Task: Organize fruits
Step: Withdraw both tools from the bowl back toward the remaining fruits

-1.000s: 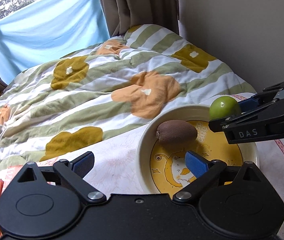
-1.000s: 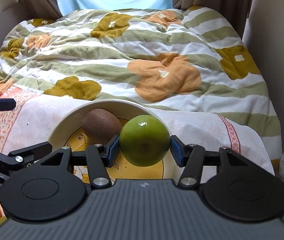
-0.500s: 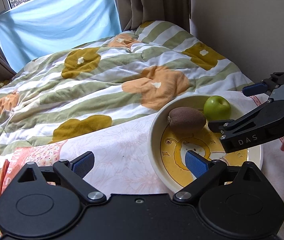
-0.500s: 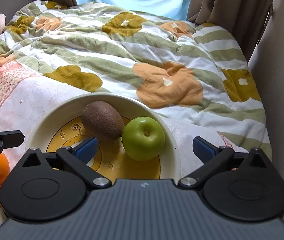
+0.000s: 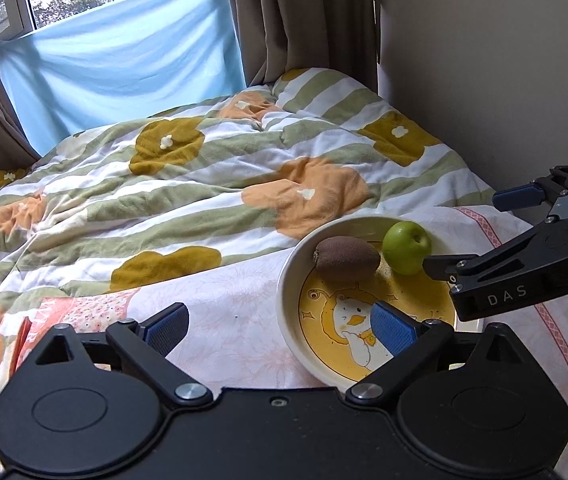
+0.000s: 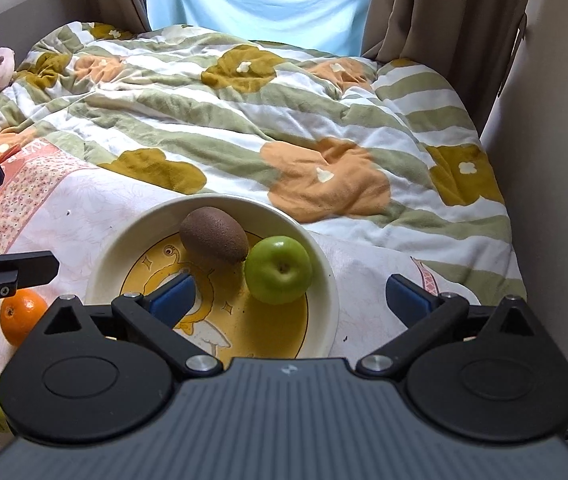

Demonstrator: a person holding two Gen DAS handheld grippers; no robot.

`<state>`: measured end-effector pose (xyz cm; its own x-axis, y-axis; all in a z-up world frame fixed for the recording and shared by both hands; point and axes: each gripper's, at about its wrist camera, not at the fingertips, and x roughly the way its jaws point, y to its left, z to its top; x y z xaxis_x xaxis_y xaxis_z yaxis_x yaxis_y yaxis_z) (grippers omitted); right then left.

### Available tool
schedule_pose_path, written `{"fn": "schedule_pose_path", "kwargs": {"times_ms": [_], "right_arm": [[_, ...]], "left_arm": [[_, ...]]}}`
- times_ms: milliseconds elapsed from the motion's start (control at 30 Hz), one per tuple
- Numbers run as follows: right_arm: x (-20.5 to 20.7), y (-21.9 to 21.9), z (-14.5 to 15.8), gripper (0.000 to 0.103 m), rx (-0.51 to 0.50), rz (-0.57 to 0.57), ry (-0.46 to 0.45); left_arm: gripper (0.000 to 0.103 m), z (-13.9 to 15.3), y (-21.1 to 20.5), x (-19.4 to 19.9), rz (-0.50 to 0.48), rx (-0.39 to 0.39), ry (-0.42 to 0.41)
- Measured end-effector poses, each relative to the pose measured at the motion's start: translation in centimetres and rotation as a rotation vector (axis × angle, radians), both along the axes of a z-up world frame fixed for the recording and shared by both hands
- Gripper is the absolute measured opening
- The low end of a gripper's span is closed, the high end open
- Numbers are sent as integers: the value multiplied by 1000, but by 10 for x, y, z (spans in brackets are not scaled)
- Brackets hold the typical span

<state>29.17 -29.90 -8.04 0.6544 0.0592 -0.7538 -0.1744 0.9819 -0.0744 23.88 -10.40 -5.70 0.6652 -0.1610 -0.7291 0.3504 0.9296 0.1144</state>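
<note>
1. Two fruits, kiwi [image 6: 214,238] and green apple [image 6: 278,270], lie touching in my bowl [image 6: 325,272]; both hand-held grippers, right [image 6: 289,294] and left [image 5: 280,326], stand apart, empty.
2. Next I judge: fetch the orange [image 6: 22,314] beside the bowl.

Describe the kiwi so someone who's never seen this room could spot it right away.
On the bed with the striped, flowered quilt sits a cream bowl with a yellow cartoon duck inside. Two fruits lie at its far side, touching. The kiwi is the fuzzy brown egg-shaped one, left of the smooth green apple.
</note>
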Motion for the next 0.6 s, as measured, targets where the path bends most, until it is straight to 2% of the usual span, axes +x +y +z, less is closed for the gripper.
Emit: {"fn": "schedule_pose_path", "kwargs": {"times_ms": [167,333,433,600], "right_arm": [[-28,-6,26,103,5,-10,-16],[-61,-13,54,103,11,-26,-45],[-83,-14,68,103,23,-10,-52],[-119,-11,82,103,26,22,-64]], "left_arm": [[100,19,-2,-22,24,-5,-32],[100,42,4,-53,74,-72,-78],[100,52,5,-76,107,-54,-118],[100,58,14,-115,164,-62,-126]]}}
